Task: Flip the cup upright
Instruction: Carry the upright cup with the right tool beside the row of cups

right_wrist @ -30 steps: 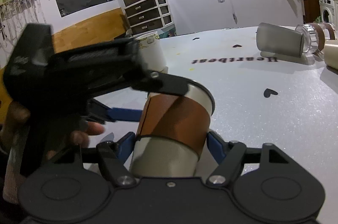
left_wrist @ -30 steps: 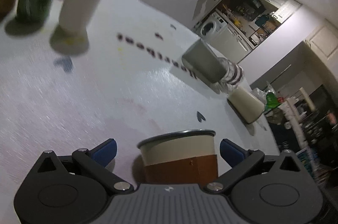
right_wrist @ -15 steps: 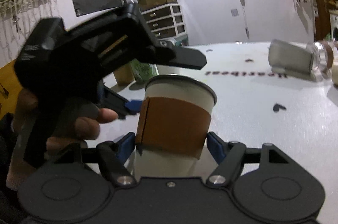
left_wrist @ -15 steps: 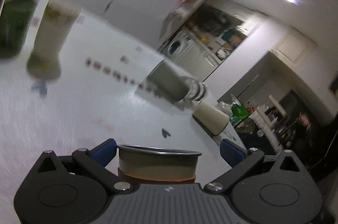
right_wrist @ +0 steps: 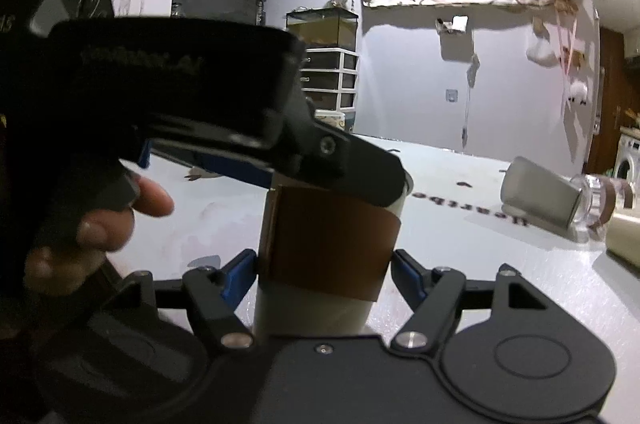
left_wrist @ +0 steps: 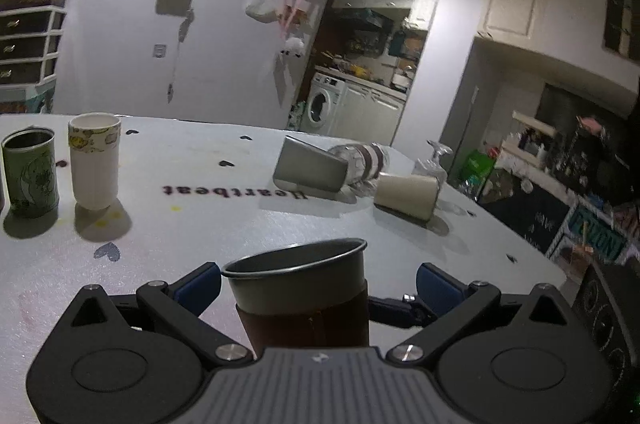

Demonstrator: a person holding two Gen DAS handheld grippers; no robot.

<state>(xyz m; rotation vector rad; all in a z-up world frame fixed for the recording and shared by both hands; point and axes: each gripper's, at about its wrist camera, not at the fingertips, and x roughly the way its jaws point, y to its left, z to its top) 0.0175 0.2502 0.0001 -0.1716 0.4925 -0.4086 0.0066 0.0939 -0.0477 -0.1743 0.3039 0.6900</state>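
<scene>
L tongs (left_wrist: pixel 318 284): jaws wide apart, blue pads clear of the sleeved cup (left_wrist: pixel 300 298) on both sides, no grip. In the R wrist view the L tongs (right_wrist: pixel 280 159) sit beside the cup's upper part, the person's hand (right_wrist: pixel 92 224) on the handle.

R tongs (right_wrist: pixel 322 274): pads sit at the cup's (right_wrist: pixel 326 252) sides at sleeve height. L pad looks to touch; a small gap shows at the R pad. Cannot tell whether it is clamped.

Cup: metal-lined, brown sleeve, mouth up, nearly upright between both tongs, low over the white counter (left_wrist: pixel 200 224). Base hidden, so contact w/ counter cannot be confirmed.

Change vs. 1.0 s ago: cup was tilted in the R wrist view, rim leaning away; now close to vertical. L wrist view was rolled and blurred at 0.5 s ago; now level and sharp. L tongs were open around the cup then and remain open.

Outward, L wrist view:
- Green printed can (left_wrist: pixel 30 175) and white paper cup (left_wrist: pixel 95 159), both upright, far L, just beside each other.
- Grey metal cup (left_wrist: pixel 310 167) on its side past the "Heartbeat" lettering (left_wrist: pixel 236 191).
- Clear jar (left_wrist: pixel 366 159) lying behind it, touching or nearly so.
- Cream cup (left_wrist: pixel 406 193) on its side, to the R.
- Washing machine (left_wrist: pixel 322 101) in the room beyond.
</scene>
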